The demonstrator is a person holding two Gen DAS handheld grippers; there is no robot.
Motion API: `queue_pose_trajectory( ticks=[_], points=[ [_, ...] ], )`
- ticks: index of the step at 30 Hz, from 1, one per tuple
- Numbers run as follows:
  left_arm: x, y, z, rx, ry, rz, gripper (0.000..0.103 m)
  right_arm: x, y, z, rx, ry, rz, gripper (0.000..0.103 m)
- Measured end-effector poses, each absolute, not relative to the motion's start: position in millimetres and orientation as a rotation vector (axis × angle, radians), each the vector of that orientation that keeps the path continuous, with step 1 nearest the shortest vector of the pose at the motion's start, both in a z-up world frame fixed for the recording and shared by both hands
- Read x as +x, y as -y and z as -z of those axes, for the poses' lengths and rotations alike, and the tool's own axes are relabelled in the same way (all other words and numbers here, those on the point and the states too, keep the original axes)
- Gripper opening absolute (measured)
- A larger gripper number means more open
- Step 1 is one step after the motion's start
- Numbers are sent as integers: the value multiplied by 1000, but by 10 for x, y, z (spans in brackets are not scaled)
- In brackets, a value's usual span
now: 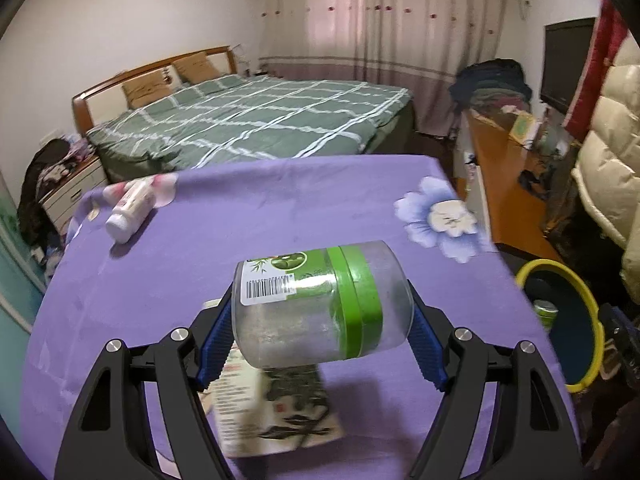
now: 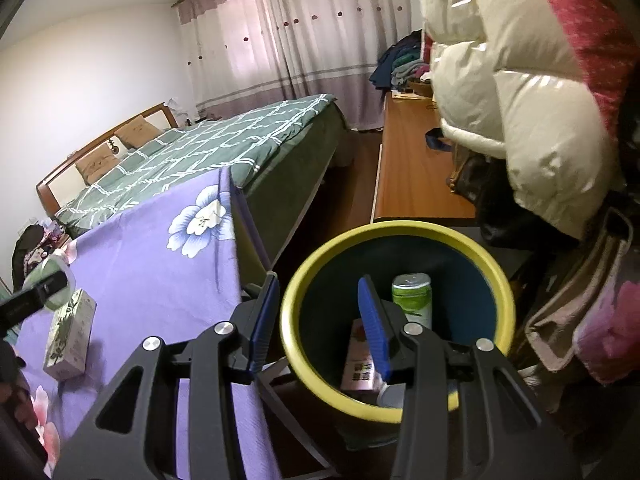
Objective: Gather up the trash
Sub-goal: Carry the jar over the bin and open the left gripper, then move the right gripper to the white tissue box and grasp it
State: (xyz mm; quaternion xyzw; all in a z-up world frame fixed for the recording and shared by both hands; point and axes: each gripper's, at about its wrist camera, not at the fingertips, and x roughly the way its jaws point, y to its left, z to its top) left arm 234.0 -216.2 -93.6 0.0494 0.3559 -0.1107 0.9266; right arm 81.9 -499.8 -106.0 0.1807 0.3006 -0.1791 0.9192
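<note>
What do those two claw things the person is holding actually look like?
Both are alike. The left gripper and right gripper have matte black plastic linkage arms with long cut-out slots, joined by round silver pivot pins. Each ends in two flat fingers faced with bright blue ribbed pads. No cables or sleeves show in these views.

Purple-clothed table (image 1: 280, 220), box (image 1: 280, 412) (flat), bottle (image 1: 130, 210)

Soft daylight glows through the curtains (image 1: 384, 20), leaving the room fairly dim. Fisheye bending curves the edges, with dark corners. The bin rim (image 2: 304, 280) and box (image 1: 276, 412) are motion-blurred.
</note>
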Motion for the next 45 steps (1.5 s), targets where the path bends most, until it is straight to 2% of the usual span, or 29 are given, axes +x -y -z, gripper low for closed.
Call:
queue_pose_trajectory(
  ticks=[7,14,20,29,31,33,34,45],
  points=[
    [2202,2728,835,131,-739,373,75,512,5191,1026,362,-601,418,44],
    [2044,3480,859,188,-765,520,75,226,5505,1097,381,-596,495,44],
    [1928,4237,959,256,-790,638,75,72,5682,1191,403,-605,535,45],
    [1942,4984,1271,306,-870,726,75,-63,5875,1290,430,-616,564,45],
    [1971,5049,1321,306,-892,733,76,-92,5897,1305,436,-618,568,46],
    [1982,5081,1328,301,-895,729,92,-112,5895,1316,439,-621,568,46],
    [1977,5063,1308,293,-884,725,94,-110,5891,1318,439,-623,566,46],
    [1872,3891,672,156,-721,641,98,167,5508,1252,405,-638,464,47]
  ],
)
